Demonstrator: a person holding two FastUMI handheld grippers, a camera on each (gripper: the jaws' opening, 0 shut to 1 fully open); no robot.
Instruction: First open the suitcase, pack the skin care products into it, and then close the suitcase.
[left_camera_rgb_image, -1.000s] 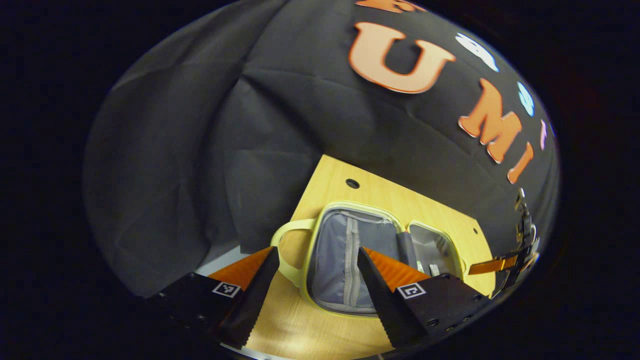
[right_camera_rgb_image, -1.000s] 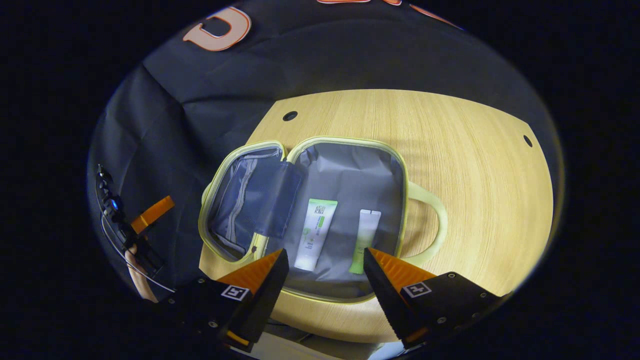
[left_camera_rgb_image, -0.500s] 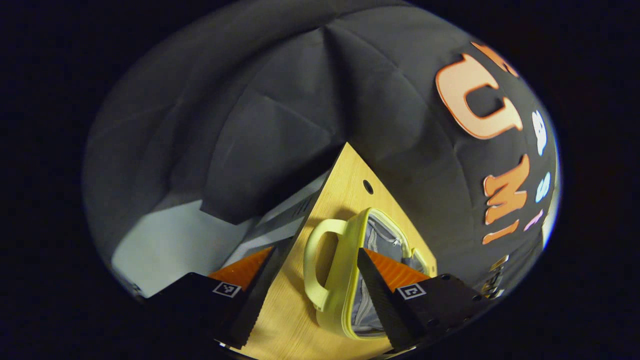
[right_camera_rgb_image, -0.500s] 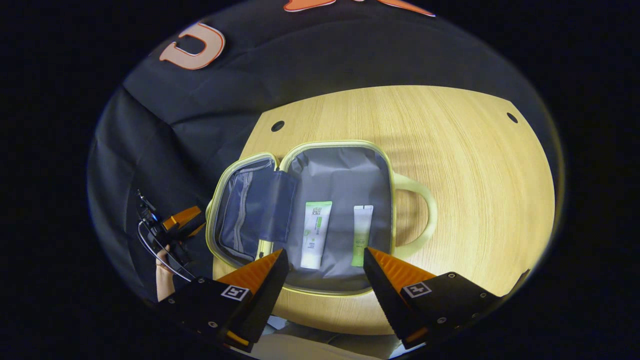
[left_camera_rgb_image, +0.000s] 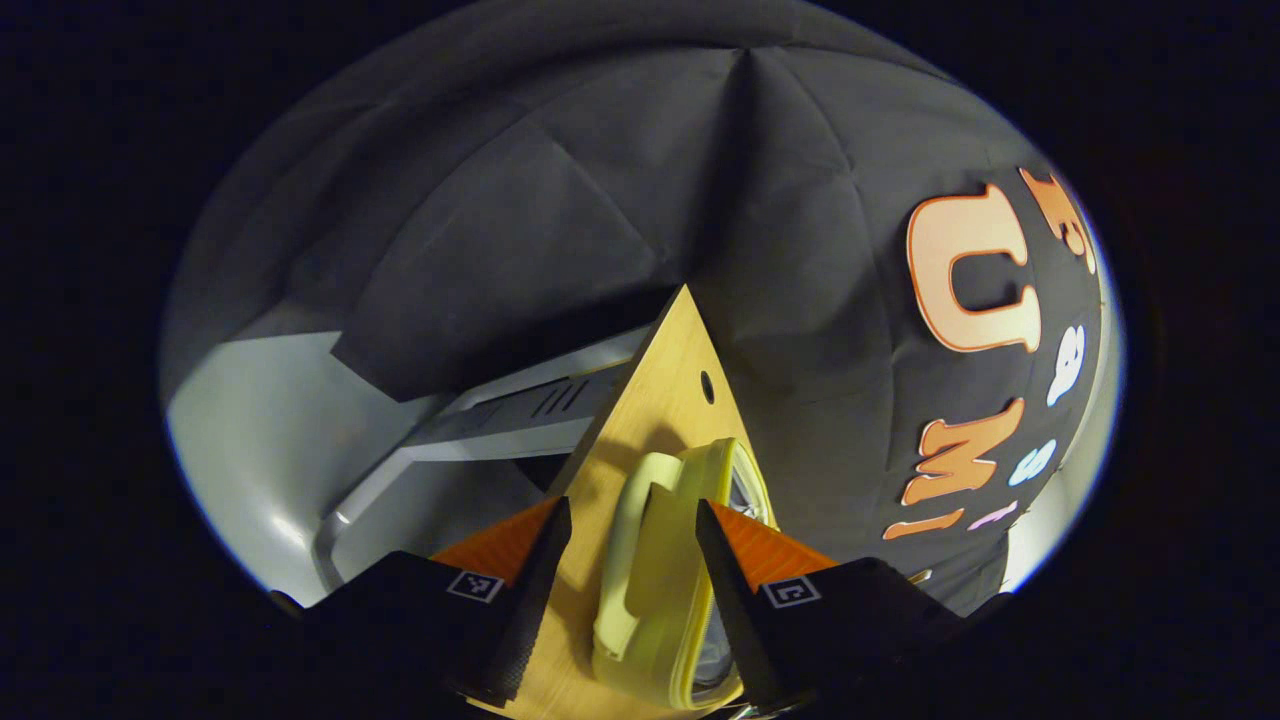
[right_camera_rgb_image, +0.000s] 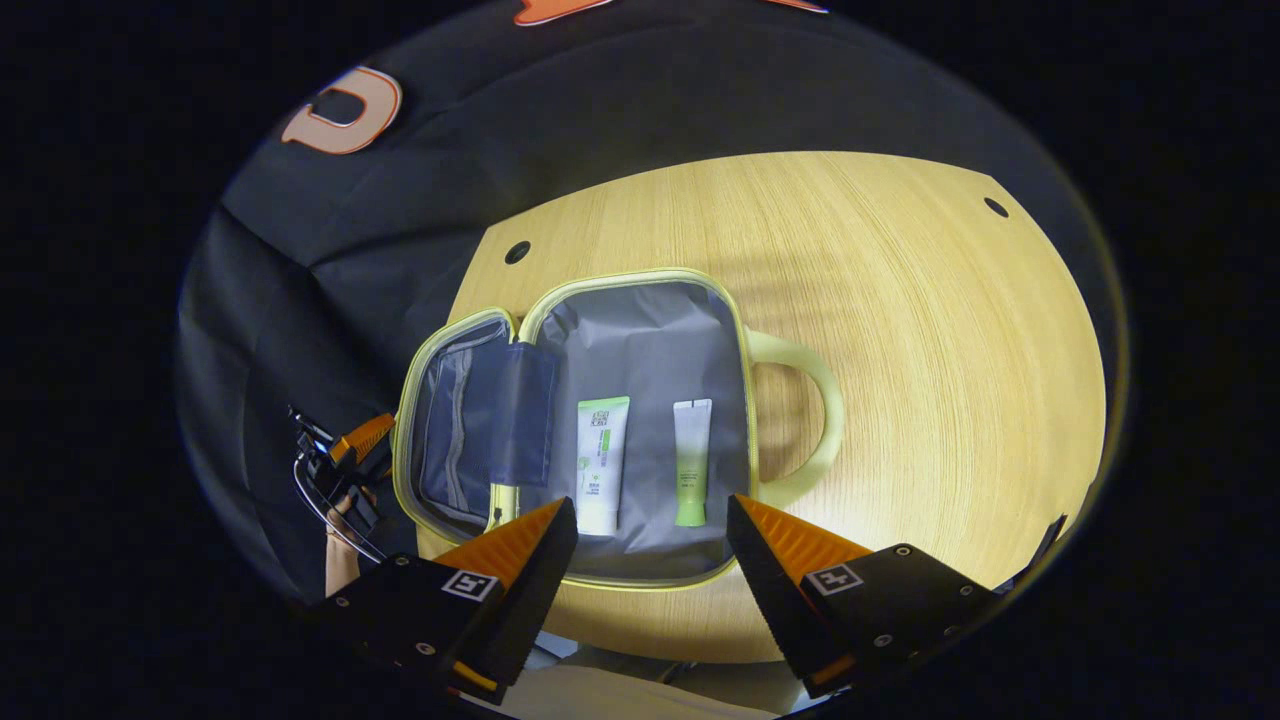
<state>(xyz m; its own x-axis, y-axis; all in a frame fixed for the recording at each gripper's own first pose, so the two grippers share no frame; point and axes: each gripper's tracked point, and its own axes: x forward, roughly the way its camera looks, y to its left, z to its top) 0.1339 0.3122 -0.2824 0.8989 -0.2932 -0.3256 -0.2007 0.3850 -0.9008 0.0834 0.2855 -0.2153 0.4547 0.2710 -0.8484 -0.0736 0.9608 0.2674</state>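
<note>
Lying open on the wooden table (right_camera_rgb_image: 900, 330), the yellow-green suitcase (right_camera_rgb_image: 735, 330) holds two skin-care tubes (right_camera_rgb_image: 600, 465) at twelve o'clock of the right gripper (right_camera_rgb_image: 650, 525), spread wide, empty. The left gripper (left_camera_rgb_image: 628, 530), parted, straddles the suitcase handle (left_camera_rgb_image: 640, 545) untouched.

Cloth-walled booth (right_camera_rgb_image: 640, 110), wooden table (right_camera_rgb_image: 900, 330)

suitcase (right_camera_rgb_image: 640, 330): lies open on the table (right_camera_rgb_image: 930, 330), both halves flat.
right of suitcase: broad bare tabletop, free passage.
behind suitcase: bare strip up to the booth wall.
inside suitcase: two tubes (right_camera_rgb_image: 600, 465) lie near the front rim; lining behind them is free.
left of suitcase: left gripper (right_camera_rgb_image: 345, 465) stands just beside the lid half.
suitcase handle (left_camera_rgb_image: 640, 540): lies between the left gripper's spread fingers.
</note>
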